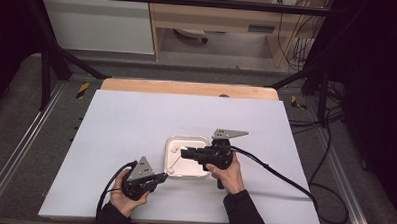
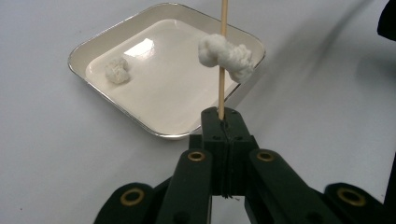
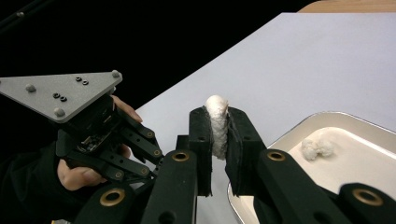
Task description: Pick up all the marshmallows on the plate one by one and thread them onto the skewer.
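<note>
The left gripper (image 1: 160, 178) sits at the near left of the white table sheet (image 1: 126, 119), held in the person's left hand (image 1: 126, 197). In the left gripper view its jaws are pressed fully together on the base of a thin wooden skewer (image 2: 222, 70), which rises straight out from between the pads. A white, fluffy lump of marshmallow-like material (image 2: 226, 56) is threaded on the skewer partway up its length, hanging over the near right corner of the tray. The square white tray (image 1: 173, 141) with a metal rim lies at the middle of the sheet, just beyond the left gripper's tips; a second, smaller white lump (image 2: 116, 70) rests on its floor toward the far left corner as the left gripper view shows it, well apart from the skewer. The right gripper (image 1: 184, 152) is held level over the tray in the person's right hand (image 1: 229, 175), pointing leftward. In the right gripper view its jaws are nearly closed, pinching a white fluffy piece (image 3: 217, 126) upright between the pads, its top standing above the fingertips. The tray rim passes just beneath this gripper. Open sheet lies on all sides of the tray: broad at the far side and left, somewhat narrower toward the right edge, where the right gripper's cable (image 1: 284, 180) trails across the sheet. The near edge is close behind both hands.
</note>
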The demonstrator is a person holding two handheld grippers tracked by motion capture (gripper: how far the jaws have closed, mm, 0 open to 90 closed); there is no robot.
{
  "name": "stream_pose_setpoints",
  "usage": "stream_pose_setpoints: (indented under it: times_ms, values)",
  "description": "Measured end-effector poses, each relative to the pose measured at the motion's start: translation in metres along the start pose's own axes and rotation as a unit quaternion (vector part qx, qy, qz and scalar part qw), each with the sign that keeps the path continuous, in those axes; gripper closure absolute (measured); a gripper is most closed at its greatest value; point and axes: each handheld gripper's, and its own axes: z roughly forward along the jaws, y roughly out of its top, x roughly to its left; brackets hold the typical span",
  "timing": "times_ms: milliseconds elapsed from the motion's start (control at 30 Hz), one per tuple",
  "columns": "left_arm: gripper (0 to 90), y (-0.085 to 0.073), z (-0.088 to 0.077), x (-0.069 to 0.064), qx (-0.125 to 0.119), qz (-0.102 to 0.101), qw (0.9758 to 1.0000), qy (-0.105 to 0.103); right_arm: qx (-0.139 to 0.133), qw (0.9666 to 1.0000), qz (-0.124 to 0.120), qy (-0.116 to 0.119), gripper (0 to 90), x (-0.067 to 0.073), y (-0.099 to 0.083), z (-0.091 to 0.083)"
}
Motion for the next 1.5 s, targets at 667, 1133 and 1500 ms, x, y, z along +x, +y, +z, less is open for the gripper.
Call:
stream_pose_setpoints:
  times_ms: [667, 1133, 1500]
  values:
    - [89.1, 0.0, 0.0, 0.0, 0.0, -0.003, 1.0, -0.002, -0.003, 1.0, 0.001, -0.002, 82.0, 0.001, -0.004, 0.003]
    - [89.1, 0.0, 0.001, 0.001, -0.002, -0.005, 1.0, -0.006, -0.003, 1.0, 0.003, 0.004, 82.2, 0.002, -0.006, 0.005]
    - [89.2, 0.008, -0.005, 0.001, -0.043, -0.021, 0.9989, 0.004, 0.031, 0.9992, 0.002, 0.023, 81.8, 0.005, -0.023, 0.026]
